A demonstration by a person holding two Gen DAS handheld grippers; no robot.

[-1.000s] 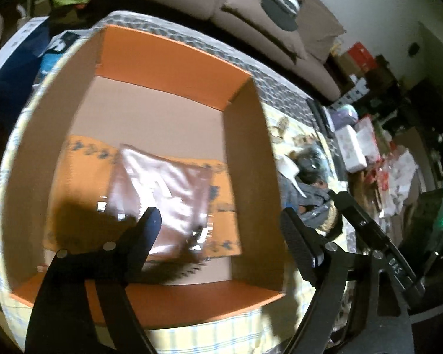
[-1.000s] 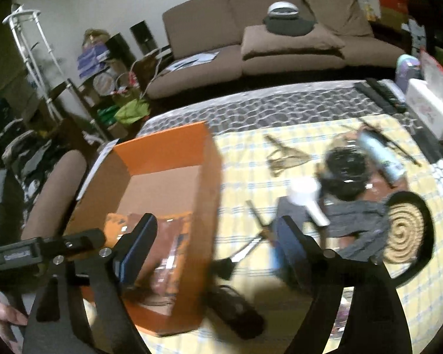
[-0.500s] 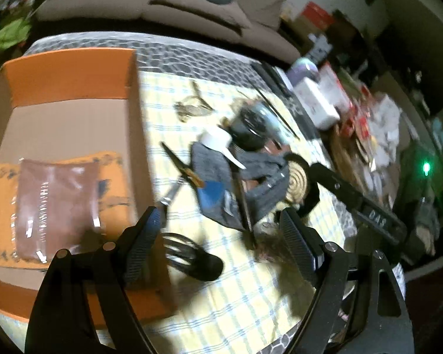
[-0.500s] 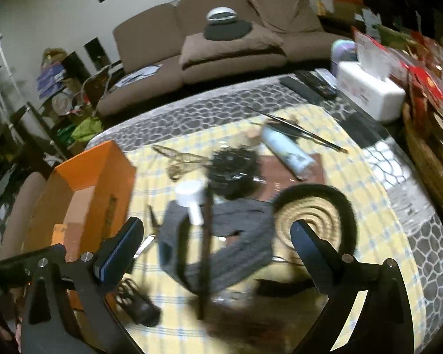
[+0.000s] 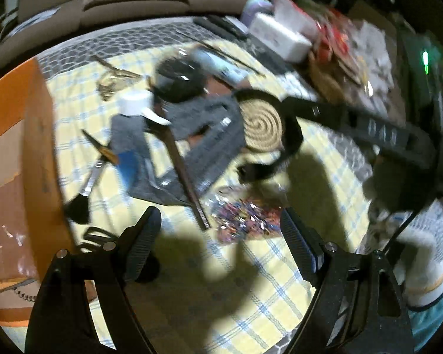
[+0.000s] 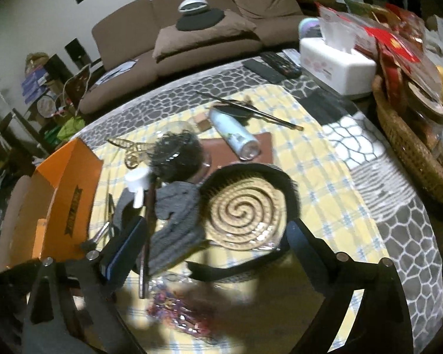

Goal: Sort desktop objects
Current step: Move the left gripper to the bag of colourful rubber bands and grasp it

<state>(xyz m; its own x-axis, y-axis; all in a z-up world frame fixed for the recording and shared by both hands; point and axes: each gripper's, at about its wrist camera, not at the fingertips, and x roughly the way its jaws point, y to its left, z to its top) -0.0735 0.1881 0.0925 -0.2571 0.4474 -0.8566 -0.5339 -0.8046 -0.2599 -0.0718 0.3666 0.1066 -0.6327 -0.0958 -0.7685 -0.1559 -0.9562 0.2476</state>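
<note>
Now left claw [image 5: 218, 243] off orange box [image 5: 20, 112] — over clutter, empty.

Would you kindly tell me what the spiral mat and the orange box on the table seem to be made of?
The spiral mat looks like coiled natural rope or straw: tan, matte, with ridged turns. The orange box looks like cardboard: flat matte orange walls and, in the left wrist view, a plain brown inside.

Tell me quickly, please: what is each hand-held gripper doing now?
Left hand-held gripper: open, holding nothing.
Right hand-held gripper: jaws closing slightly, still wide, nothing gripped.
</note>
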